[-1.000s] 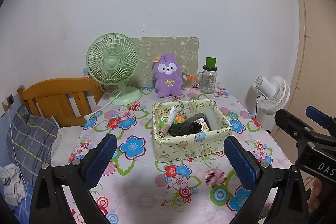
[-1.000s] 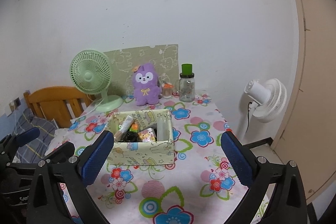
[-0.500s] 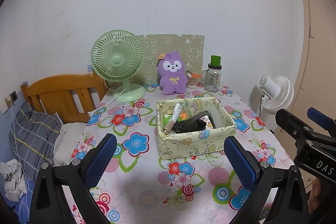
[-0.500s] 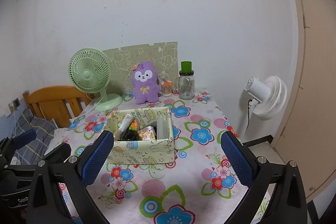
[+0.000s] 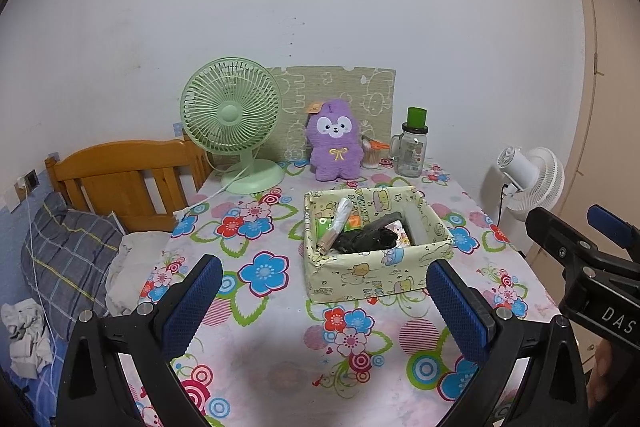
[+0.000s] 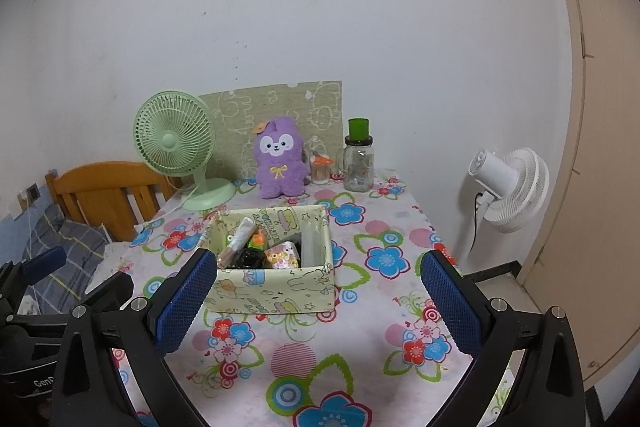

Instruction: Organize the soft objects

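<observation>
Pulled back from the table [image 5: 280,367] since a second ago, both views now taking in more of it, the box [image 5: 376,277] and plush [image 5: 334,147] sitting farther ahead. Left gripper [image 5: 324,305] spread wide, jaws empty, hovering over the flowered cloth; right gripper [image 6: 318,301] likewise spread and empty, seen off to the right of the left jaws. Box just ahead of and between both pairs of jaws, holding a wrapped roll [image 5: 336,227] leaning on the left wall, a black bundle [image 5: 366,241] in the middle, green and orange packets behind, a patterned pouch [image 6: 282,257] toward the right. Purple plush upright well beyond the box, at the far edge by the wall, in front of a patterned board [image 5: 340,89]. Green fan [image 5: 230,119] far ahead left, jar [image 5: 410,149] with green lid far ahead right, a small cup [image 6: 320,171] between plush and jar. White fan [image 6: 508,189] beyond the table to the right, wooden headboard [image 5: 120,175] and pillow [image 5: 68,259] to the left.
</observation>
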The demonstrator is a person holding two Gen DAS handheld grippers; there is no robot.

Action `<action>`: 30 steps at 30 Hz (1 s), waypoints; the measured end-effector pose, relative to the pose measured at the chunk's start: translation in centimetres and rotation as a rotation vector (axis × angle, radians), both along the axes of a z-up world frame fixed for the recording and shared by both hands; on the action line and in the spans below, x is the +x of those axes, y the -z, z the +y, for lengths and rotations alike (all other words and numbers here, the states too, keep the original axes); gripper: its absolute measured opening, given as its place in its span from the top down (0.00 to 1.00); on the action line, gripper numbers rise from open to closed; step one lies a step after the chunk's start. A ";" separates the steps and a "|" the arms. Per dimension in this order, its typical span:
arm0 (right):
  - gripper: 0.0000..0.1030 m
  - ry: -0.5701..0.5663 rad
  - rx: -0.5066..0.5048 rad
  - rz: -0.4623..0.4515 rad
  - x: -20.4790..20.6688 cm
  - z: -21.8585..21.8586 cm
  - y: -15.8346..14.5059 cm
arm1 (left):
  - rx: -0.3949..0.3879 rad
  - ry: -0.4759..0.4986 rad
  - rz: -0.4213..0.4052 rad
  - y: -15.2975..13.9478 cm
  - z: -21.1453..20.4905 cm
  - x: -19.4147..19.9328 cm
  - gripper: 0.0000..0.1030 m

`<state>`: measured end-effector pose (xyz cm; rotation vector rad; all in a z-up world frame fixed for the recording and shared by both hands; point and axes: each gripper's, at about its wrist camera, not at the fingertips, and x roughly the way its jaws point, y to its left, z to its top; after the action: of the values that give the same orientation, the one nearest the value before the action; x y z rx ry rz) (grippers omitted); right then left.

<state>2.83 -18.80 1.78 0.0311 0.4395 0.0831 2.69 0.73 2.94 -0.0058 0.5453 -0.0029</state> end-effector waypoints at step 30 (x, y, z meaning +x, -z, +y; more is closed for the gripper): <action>0.00 -0.028 -0.003 0.012 -0.2 0.0 0.0 | 0.014 -0.001 -0.006 0.2 -1.0 -0.6 0.00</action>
<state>2.64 -18.76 1.77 0.0222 0.4522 0.1103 2.12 -0.31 2.78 0.0077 0.5391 0.0016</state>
